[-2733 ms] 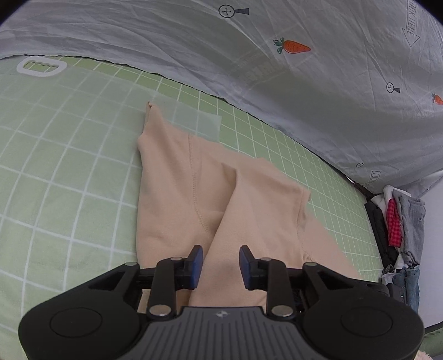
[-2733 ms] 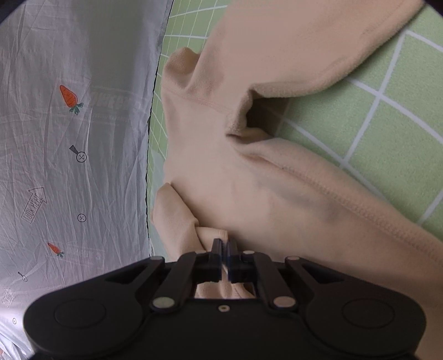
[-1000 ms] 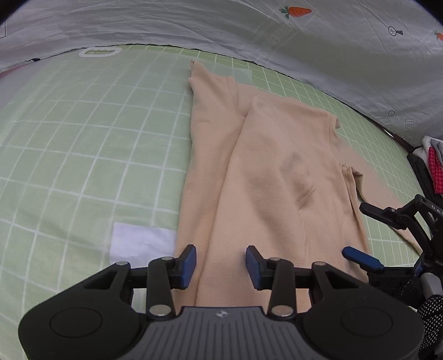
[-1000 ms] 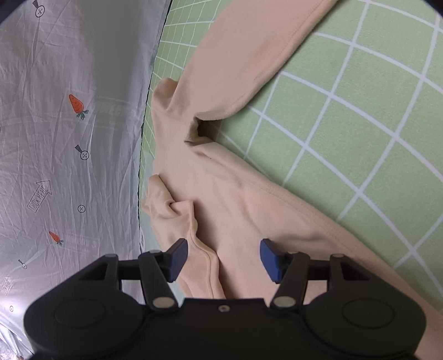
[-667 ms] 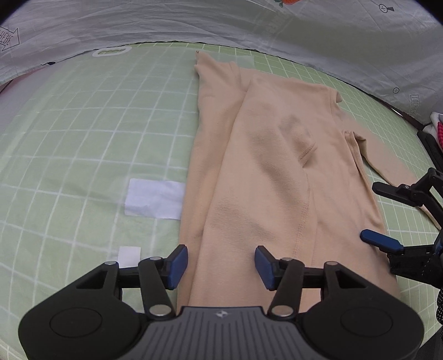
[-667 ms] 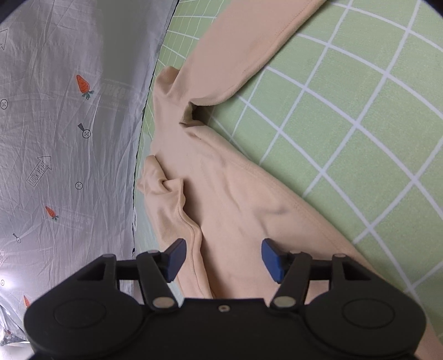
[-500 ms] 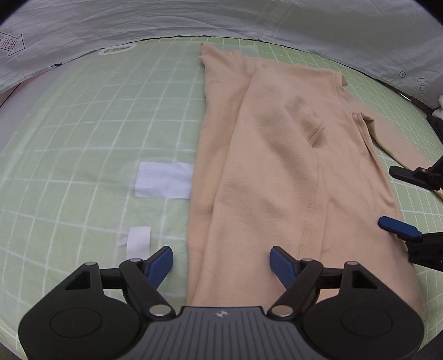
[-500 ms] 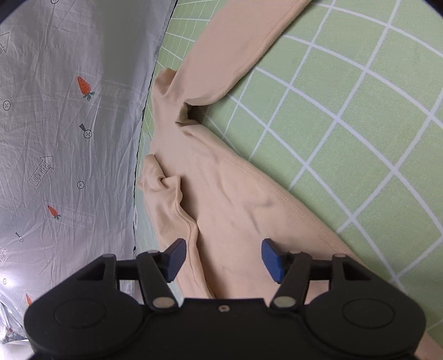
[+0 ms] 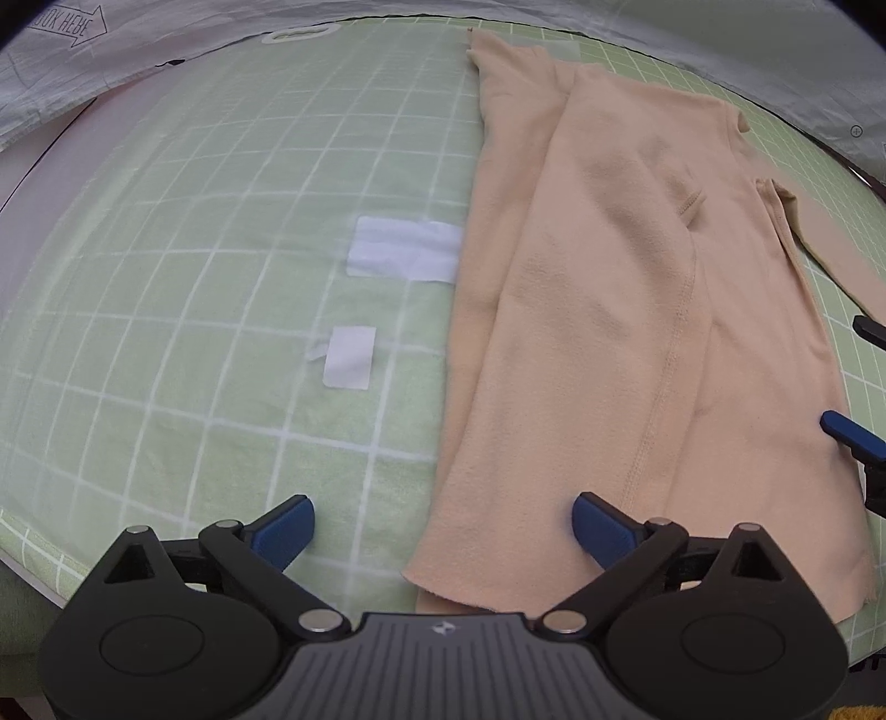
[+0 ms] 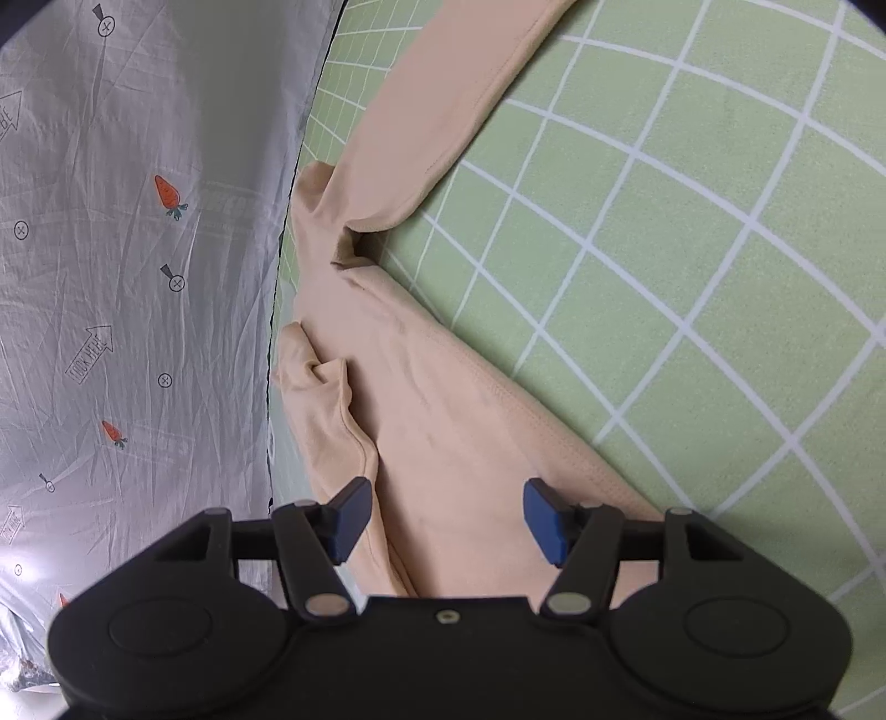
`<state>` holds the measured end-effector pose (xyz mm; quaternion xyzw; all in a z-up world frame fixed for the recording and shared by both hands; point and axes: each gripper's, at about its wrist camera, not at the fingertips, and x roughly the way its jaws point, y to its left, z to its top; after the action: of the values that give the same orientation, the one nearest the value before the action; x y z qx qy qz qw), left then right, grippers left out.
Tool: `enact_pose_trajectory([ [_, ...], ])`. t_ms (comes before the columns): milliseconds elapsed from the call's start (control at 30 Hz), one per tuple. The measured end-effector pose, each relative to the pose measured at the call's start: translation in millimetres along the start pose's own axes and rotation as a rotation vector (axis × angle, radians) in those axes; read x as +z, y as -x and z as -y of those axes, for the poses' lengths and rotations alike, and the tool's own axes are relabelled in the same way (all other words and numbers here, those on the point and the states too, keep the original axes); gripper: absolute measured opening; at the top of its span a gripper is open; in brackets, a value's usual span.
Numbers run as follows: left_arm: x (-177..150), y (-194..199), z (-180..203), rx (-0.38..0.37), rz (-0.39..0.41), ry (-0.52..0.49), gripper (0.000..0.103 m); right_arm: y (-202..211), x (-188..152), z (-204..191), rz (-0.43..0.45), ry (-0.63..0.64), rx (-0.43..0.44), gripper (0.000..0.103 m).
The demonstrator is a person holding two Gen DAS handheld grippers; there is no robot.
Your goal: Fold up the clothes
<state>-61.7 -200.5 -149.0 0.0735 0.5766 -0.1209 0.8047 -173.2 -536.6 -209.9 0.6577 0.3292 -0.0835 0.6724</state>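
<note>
A: Where is the beige long-sleeved top (image 9: pixel 626 310) lying relative to the left claw (image 9: pixel 443 523)?

B: It is lying flat on the green gridded mat (image 9: pixel 194 310), running lengthways away from the claw, from the hem corner just ahead of the claw's right pad up to the far end near the grey printed sheet (image 9: pixel 166 50). The hem corner is sitting between the two blue pads, toward the right one, with bare mat under the left one.

A: And the jaws?

B: They have just been opening and are standing wide apart, gripping nothing. The right claw (image 10: pixel 446 512) is also standing apart, hovering over a sleeve with cloth under it but not pinched.

A: Which is nearer the hem?

B: I judge the left one; the right claw's pads are showing at the garment's right edge, further along. The next pinch is likely calling for the left claw to be shifting rightward onto the hem.
</note>
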Motion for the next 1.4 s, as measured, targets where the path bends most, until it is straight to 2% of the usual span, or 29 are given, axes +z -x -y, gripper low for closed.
enact_pose_trajectory([
  [200,-6,4,-2,0.017,-0.020,0.043,0.103,2,5,1,-0.010,0.028,-0.004,0.062],
  [300,-2,8,-1,0.030,-0.017,0.068,0.102,2,11,-7,-0.010,0.096,-0.034,0.064],
  [367,5,14,1,0.043,0.015,0.083,0.101,4,15,-15,-0.003,0.159,-0.055,0.076],
  [500,23,28,5,0.049,0.100,0.122,0.101,7,27,-31,0.023,0.283,-0.134,0.084],
  [633,46,34,13,0.030,0.161,0.141,0.101,15,43,-41,0.092,0.393,-0.232,0.093],
  [767,88,26,30,0.006,0.201,0.115,0.101,28,63,-46,0.189,0.478,-0.328,0.094],
  [933,144,7,71,-0.026,0.255,0.051,0.101,39,91,-47,0.302,0.554,-0.462,0.094],
  [1033,176,-6,91,-0.037,0.278,0.009,0.102,42,108,-45,0.357,0.563,-0.521,0.095],
  [1067,183,-13,95,-0.025,0.278,-0.003,0.102,43,113,-45,0.370,0.561,-0.533,0.099],
  [1167,202,-34,108,0.015,0.276,-0.040,0.102,44,126,-44,0.407,0.560,-0.564,0.100],
  [1400,190,-59,101,0.042,0.220,-0.045,0.102,50,140,-35,0.488,0.542,-0.657,0.100],
])
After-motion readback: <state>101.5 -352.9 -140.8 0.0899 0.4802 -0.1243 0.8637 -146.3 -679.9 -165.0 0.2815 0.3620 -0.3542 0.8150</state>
